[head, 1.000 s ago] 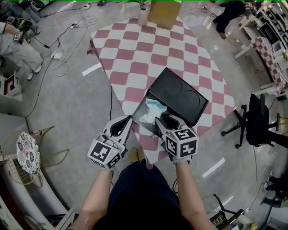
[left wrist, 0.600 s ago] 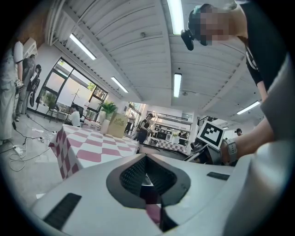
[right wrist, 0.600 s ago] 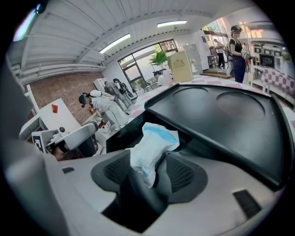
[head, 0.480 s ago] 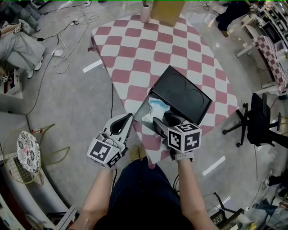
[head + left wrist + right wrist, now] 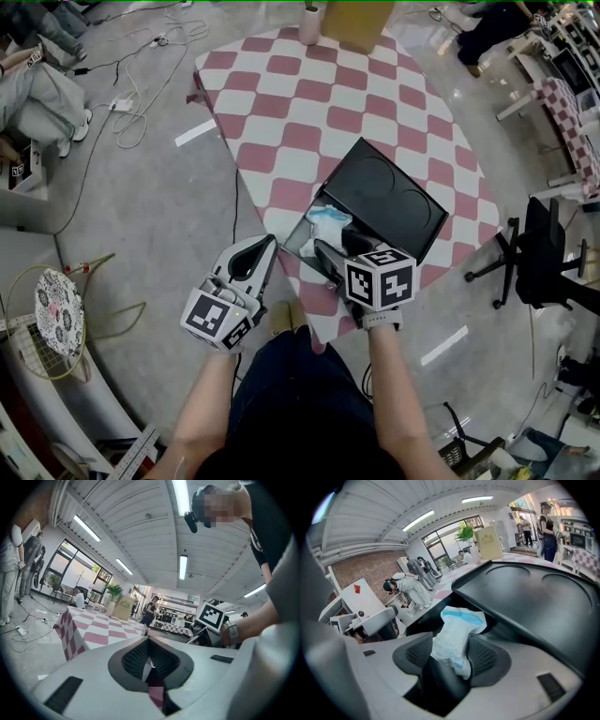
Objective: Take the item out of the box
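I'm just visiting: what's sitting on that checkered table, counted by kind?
Black box: 1
White-and-blue packet, inside the box: 1
Tan carton: 1
Vase with plant: 1
Total: 4

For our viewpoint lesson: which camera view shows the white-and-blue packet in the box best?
The right gripper view: the packet fills the middle, between the right gripper's fingers, which have just been opening. The head view shows it only small; the left gripper view shows none.

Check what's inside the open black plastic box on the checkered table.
One crumpled white-and-blue soft packet lies in the black plastic box. Its black lid hides the rear interior.
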The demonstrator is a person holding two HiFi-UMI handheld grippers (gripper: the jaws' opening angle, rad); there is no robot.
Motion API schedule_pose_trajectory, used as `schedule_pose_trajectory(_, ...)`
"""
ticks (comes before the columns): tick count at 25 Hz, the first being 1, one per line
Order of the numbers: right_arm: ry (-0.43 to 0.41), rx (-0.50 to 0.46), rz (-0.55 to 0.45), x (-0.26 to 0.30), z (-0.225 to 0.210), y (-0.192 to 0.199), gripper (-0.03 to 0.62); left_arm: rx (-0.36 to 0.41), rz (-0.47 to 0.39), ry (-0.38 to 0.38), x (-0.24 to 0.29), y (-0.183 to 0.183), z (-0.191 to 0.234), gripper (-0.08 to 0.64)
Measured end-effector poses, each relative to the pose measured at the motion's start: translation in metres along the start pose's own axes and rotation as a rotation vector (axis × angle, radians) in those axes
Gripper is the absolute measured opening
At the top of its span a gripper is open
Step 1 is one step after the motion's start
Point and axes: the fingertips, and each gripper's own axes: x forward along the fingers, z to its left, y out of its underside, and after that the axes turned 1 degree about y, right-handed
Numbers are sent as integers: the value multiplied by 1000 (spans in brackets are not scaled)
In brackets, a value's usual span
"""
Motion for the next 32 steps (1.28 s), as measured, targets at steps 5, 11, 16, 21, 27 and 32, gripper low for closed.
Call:
schedule_pose_trajectory(5, 1, -2, 10, 8, 0, -4, 245, -10, -2, -15, -4, 2, 7, 2)
schedule_pose_trajectory(11, 15, -40, 33, 17, 3, -8, 230, -20, 1, -29, -6, 5, 14, 2)
schedule_pose_trajectory(16, 18, -75, 53, 22, 5, -11, 209, -26, 2, -40, -8, 6, 17, 2)
schedule_pose_trajectory(21, -27, -59, 65, 24, 6, -10, 128, -32, 6, -50, -11, 8, 20, 2)
schedule_pose_trajectory(27, -90, -90, 67, 21, 15, -7, 89, -33, 4, -54, -17, 9, 20, 2)
schedule_pose_trajectory(32, -104, -119, 29, 10, 19, -5, 87, -39, 3, -52, -16, 10, 12, 2)
